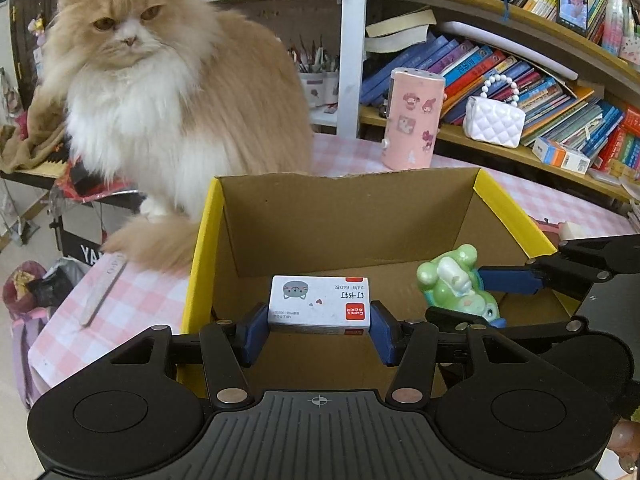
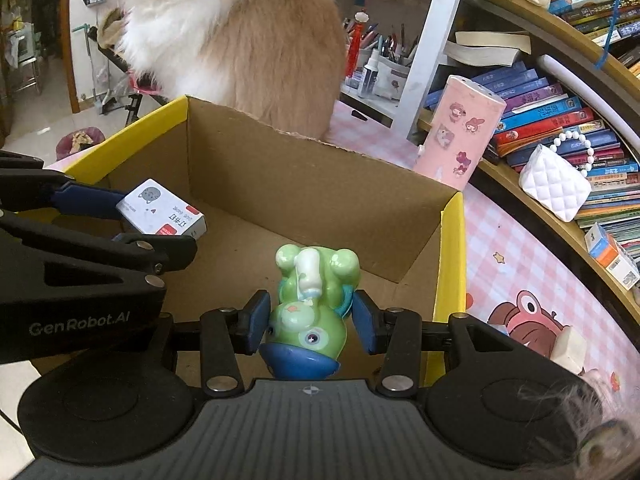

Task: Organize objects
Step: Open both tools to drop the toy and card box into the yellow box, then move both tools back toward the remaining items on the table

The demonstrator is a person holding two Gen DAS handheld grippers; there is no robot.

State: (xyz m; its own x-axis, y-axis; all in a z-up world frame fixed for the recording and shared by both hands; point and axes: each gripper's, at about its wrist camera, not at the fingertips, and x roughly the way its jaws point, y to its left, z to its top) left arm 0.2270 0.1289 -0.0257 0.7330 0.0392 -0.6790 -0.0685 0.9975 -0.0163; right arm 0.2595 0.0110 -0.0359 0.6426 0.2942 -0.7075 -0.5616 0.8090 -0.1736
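left wrist: left claw (image 1: 319, 334) clamps staple box (image 1: 319, 306) inside carton (image 1: 208, 236); right claw (image 2: 308, 320) clasps green toy (image 2: 310, 300).

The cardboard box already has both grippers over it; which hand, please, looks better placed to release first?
Left, marginally: its staple box sits level and low over the cardboard box floor; the right's green toy hangs tilted.
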